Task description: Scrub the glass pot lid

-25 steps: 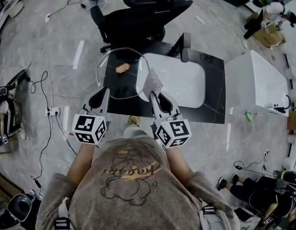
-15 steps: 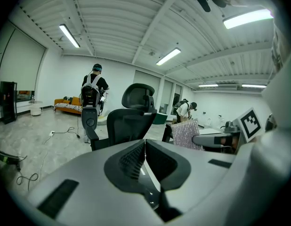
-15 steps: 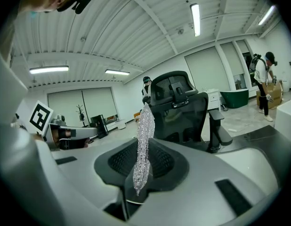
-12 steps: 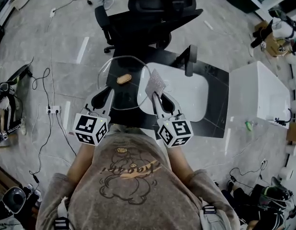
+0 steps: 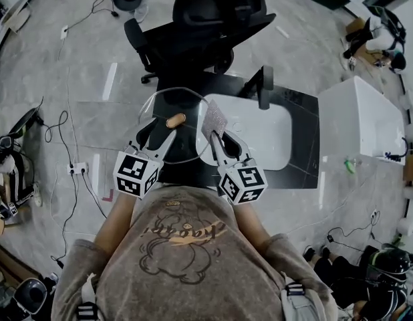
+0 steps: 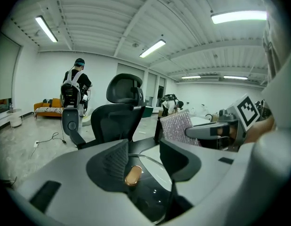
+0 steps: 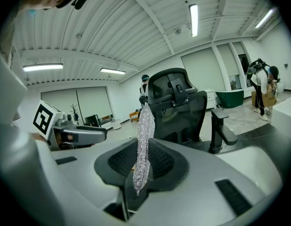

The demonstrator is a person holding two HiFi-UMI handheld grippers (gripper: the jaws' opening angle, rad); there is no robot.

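Observation:
The round glass pot lid (image 5: pixel 182 141) with a bronze knob (image 5: pixel 174 120) lies over the black counter's left end, beside the sink. My left gripper (image 5: pixel 158 130) reaches over its near rim. Its jaws are opening and stand wide apart, with the lid (image 6: pixel 152 199) and knob (image 6: pixel 133 175) between them, and the pads press on nothing. I cannot tell what the lid rests on. My right gripper (image 5: pixel 214 134) is shut on a sparkly silver scrub cloth (image 5: pixel 212 118), which stands upright just right of the lid. In the right gripper view the cloth (image 7: pixel 144 140) hangs pinched between the pads.
A white sink basin (image 5: pixel 260 129) with a black faucet (image 5: pixel 262 83) is set in the black counter (image 5: pixel 301 159). A black office chair (image 5: pixel 206 19) stands behind it, and a white cabinet (image 5: pixel 367 116) at the right. Cables lie on the floor at the left. People stand far off.
My left gripper's jaws have opened off the lid's rim and now straddle it closer to the knob. The right gripper still holds the cloth beside the lid.

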